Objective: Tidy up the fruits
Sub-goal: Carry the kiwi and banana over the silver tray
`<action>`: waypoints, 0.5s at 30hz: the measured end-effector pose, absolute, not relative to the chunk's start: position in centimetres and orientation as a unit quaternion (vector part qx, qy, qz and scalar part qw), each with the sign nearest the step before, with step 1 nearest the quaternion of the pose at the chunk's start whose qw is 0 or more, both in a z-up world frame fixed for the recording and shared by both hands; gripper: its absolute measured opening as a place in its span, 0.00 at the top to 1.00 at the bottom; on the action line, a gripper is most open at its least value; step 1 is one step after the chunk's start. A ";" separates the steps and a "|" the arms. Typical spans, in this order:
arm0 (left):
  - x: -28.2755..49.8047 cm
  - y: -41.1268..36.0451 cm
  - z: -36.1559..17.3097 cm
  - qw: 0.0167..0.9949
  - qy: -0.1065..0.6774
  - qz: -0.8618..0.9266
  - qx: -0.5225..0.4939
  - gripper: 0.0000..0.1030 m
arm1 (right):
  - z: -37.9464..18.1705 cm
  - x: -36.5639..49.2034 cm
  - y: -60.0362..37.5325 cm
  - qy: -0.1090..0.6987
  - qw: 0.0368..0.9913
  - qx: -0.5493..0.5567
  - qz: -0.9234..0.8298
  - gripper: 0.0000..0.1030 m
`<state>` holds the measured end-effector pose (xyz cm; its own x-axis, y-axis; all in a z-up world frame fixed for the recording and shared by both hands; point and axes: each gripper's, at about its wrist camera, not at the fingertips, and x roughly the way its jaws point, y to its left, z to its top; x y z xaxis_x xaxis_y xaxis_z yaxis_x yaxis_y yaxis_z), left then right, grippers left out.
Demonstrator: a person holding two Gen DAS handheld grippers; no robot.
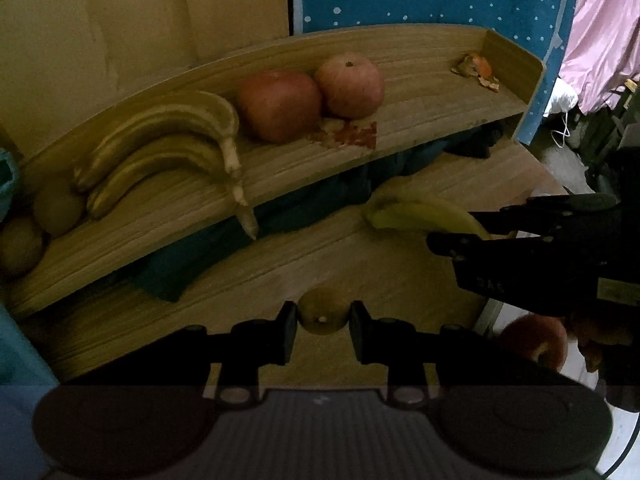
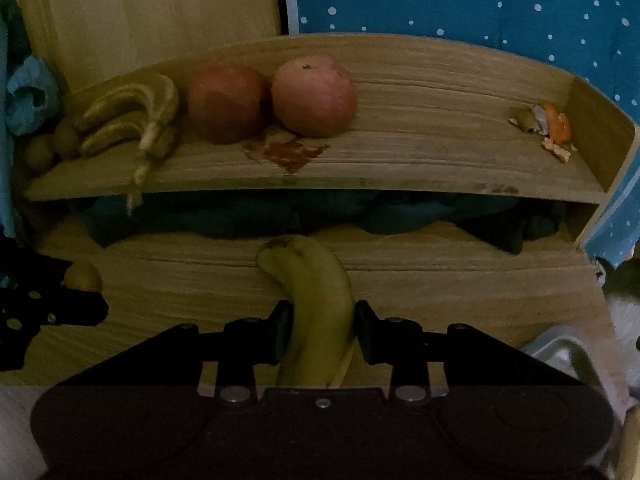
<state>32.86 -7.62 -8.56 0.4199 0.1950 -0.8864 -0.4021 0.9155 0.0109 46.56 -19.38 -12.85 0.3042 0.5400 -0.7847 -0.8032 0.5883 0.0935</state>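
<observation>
Right wrist view: right gripper (image 2: 320,338) has its fingers pressed on both sides of a yellow-green banana (image 2: 314,300), pinching it mid-body. Banana tip points forward toward the shelf, stem end runs back under the gripper body. It sits over the lower wooden board (image 2: 460,300).

Left wrist view: left gripper (image 1: 323,330) brackets a small brownish round fruit (image 1: 322,312) that looks like a kiwi. Pads sit just beside it on each side; contact can't be confirmed, so closed or not is unclear. Fruit rests on the lower board.

Upper shelf (image 2: 420,152), left to right: two more small brown fruits (image 1: 38,224), a bunch of bananas (image 1: 168,148) with a stem hanging over the front edge, two red apples (image 2: 272,100) touching each other, a reddish stain or scrap (image 2: 286,152) just in front of them. Orange peel (image 2: 554,128) lies at the far right end, well apart from the apples.

Dark blue cloth (image 2: 280,216) is stuffed between shelf and board. Blue dotted fabric (image 2: 480,0) hangs behind.
</observation>
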 end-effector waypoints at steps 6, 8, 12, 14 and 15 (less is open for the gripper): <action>31.8 -7.5 -8.7 0.838 0.509 0.170 -0.096 0.69 | -12.2 44.8 -19.9 0.404 0.804 -0.139 0.414 0.65; 31.5 -7.4 -8.7 0.839 0.508 0.169 -0.097 0.69 | -12.0 44.3 -20.2 0.402 0.808 -0.130 0.410 0.65; 31.3 -7.5 -8.4 0.843 0.504 0.163 -0.094 0.69 | -11.1 43.7 -21.0 0.395 0.819 -0.105 0.402 0.65; 31.4 -7.7 -8.2 0.846 0.502 0.159 -0.090 0.69 | -10.5 43.4 -21.4 0.391 0.824 -0.095 0.399 0.65; 31.5 -7.8 -8.1 0.847 0.501 0.157 -0.088 0.69 | -10.2 43.3 -21.7 0.388 0.827 -0.089 0.397 0.65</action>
